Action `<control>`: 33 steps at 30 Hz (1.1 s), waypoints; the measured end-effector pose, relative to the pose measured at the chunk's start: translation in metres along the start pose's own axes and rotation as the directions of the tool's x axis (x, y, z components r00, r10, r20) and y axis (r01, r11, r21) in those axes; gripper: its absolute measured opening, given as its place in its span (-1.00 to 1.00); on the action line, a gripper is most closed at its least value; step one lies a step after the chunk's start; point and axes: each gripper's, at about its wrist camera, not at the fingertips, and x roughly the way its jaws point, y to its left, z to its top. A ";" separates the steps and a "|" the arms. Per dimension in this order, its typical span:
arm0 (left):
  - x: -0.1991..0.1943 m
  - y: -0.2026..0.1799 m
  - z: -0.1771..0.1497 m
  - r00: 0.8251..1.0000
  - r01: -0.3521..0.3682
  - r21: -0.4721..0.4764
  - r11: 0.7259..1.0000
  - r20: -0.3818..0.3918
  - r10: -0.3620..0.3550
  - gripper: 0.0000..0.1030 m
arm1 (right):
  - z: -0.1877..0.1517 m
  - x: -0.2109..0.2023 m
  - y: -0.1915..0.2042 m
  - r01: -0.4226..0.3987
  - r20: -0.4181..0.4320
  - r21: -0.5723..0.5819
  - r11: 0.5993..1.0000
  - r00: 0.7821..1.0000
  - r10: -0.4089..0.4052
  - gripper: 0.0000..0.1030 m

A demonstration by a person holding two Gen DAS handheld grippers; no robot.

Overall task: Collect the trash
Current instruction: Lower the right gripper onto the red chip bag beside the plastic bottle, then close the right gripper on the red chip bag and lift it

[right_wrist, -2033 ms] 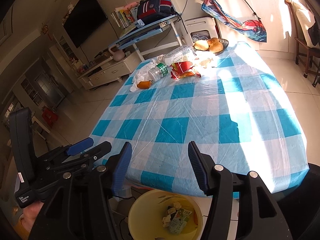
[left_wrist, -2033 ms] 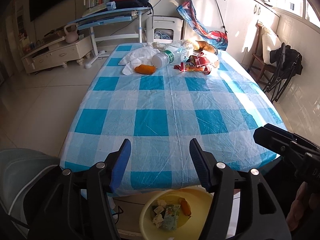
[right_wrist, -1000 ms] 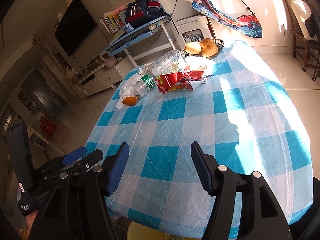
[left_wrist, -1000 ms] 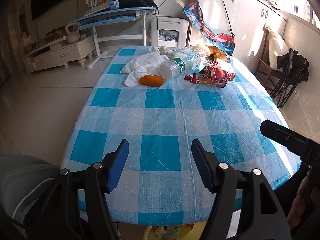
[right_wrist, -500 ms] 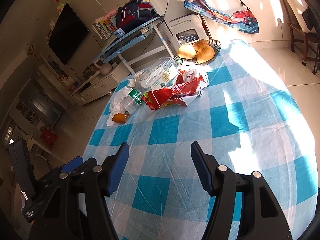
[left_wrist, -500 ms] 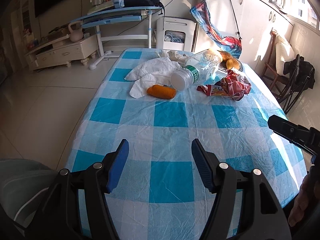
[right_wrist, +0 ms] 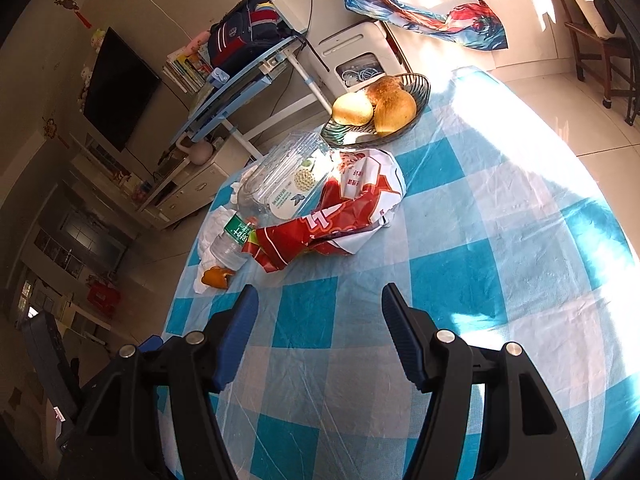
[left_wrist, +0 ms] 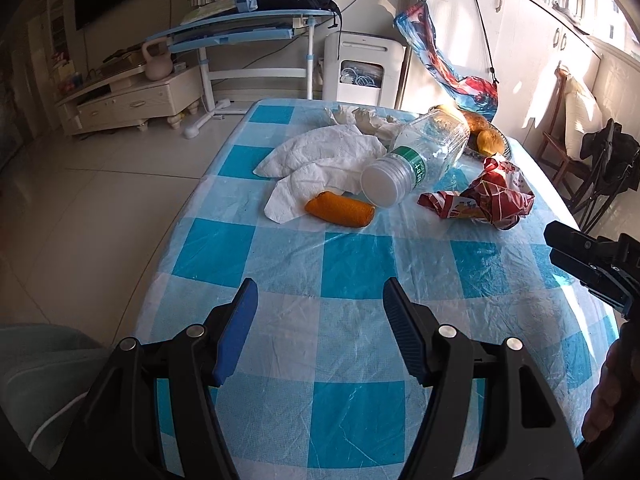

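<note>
Blue-white checked tablecloth (left_wrist: 352, 264), red-white, perhaps printed, wrapper (left_wrist: 484, 196)

A clear plastic bottle (left_wrist: 416, 160) with a green label lies on its side well ahead of the tongs, white cap toward them. Just before it lies an orange peel piece (left_wrist: 340, 210), beside crumpled white paper tissues (left_wrist: 320, 160). Right of these sits a crumpled red-and-white snack wrapper (left_wrist: 480, 198).
</note>
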 end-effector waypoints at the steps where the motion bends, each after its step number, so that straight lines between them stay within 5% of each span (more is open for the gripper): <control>1: 0.001 0.001 0.003 1.000 -0.001 -0.006 1.000 0.002 0.001 0.22 | 0.003 0.002 -0.002 -0.004 0.000 0.009 1.000 1.000 0.004 0.21; 24: 0.072 0.001 0.060 0.998 -0.056 -0.116 0.992 -0.029 0.053 0.22 | 0.029 0.036 -0.024 -0.039 -0.025 0.110 0.993 0.999 0.042 0.24; 28: 0.079 -0.004 0.059 0.998 -0.051 -0.099 0.994 -0.039 0.048 0.22 | 0.028 0.038 -0.027 -0.058 -0.052 0.109 0.992 0.997 0.064 -0.12; 33: 0.074 -0.006 0.052 0.999 -0.026 -0.086 0.996 -0.036 0.023 0.16 | 0.018 0.030 -0.029 -0.071 -0.064 0.079 0.994 0.995 0.076 -0.33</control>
